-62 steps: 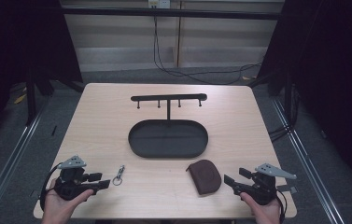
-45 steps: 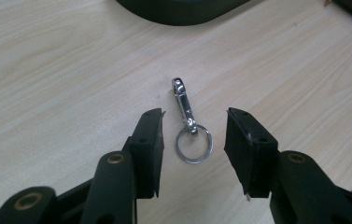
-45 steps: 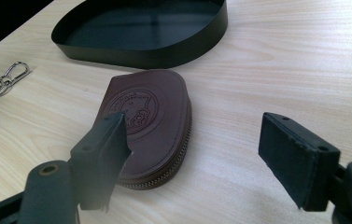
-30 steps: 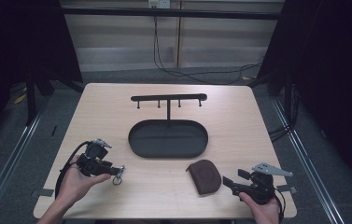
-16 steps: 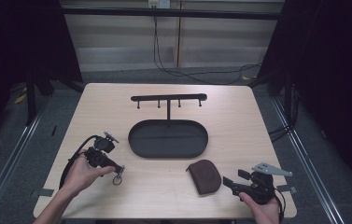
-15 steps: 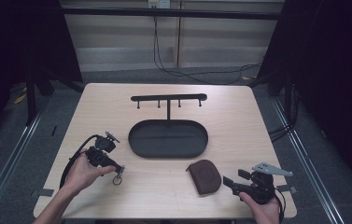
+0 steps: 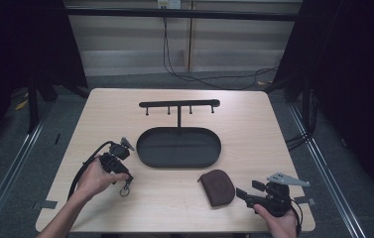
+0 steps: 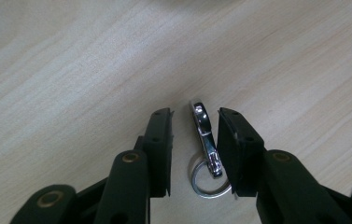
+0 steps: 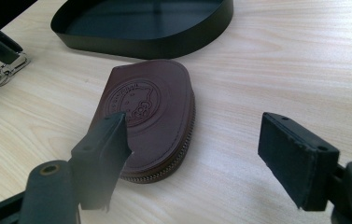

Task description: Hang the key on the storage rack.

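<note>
Keyring clip (image 8: 205,149) lay flat on the table (image 7: 254,129) between the left gripper (image 8: 194,151)'s jaws, which had just been closing without clamping it. Farther off, the high view showed the right gripper (image 7: 246,195) spread wide beside a brown pouch (image 7: 217,187).

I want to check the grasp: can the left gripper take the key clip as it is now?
Probably yes. The key clip lies flat on the table between the jaws of the left gripper, which have just been closing around it. Nothing blocks them; the right pad looks very near, contact unclear.
</note>
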The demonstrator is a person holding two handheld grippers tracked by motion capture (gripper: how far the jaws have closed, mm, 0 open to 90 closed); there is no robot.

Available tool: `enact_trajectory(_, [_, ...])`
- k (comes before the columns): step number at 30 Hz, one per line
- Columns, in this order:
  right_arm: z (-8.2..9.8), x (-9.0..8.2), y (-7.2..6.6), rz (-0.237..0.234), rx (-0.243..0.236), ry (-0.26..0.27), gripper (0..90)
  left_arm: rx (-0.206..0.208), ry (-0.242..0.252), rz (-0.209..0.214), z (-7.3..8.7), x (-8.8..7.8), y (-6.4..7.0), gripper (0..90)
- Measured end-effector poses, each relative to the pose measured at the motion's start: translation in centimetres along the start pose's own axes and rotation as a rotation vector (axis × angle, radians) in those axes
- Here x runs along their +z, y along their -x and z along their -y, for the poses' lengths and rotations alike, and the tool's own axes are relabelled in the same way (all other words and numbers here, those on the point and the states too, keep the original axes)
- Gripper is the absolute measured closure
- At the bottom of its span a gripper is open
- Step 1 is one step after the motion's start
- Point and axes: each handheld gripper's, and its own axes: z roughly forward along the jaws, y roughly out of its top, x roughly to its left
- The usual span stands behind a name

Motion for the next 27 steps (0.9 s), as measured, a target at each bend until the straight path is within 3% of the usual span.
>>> enact_trajectory(2, [0.0,0.0,0.0,0.000,-0.002,-0.002,24.3,0.007,-0.019,0.020,-0.1,0.1,-0.1,67.9])
enact_trajectory(11, [0.0,0.1,0.0,-0.004,-0.001,-0.003,23.9,0.037,-0.072,-0.008,-1.1,0.9,1.0,73.4])
enact_trajectory(19, [0.0,0.1,0.0,-0.005,-0.003,-0.003,23.8,0.066,-0.078,-0.037,-1.2,1.2,1.9,75.5])
enact_trajectory(27, [0.0,0.1,0.0,-0.003,-0.002,-0.006,23.8,0.089,-0.081,-0.044,-1.2,1.1,1.9,81.9])
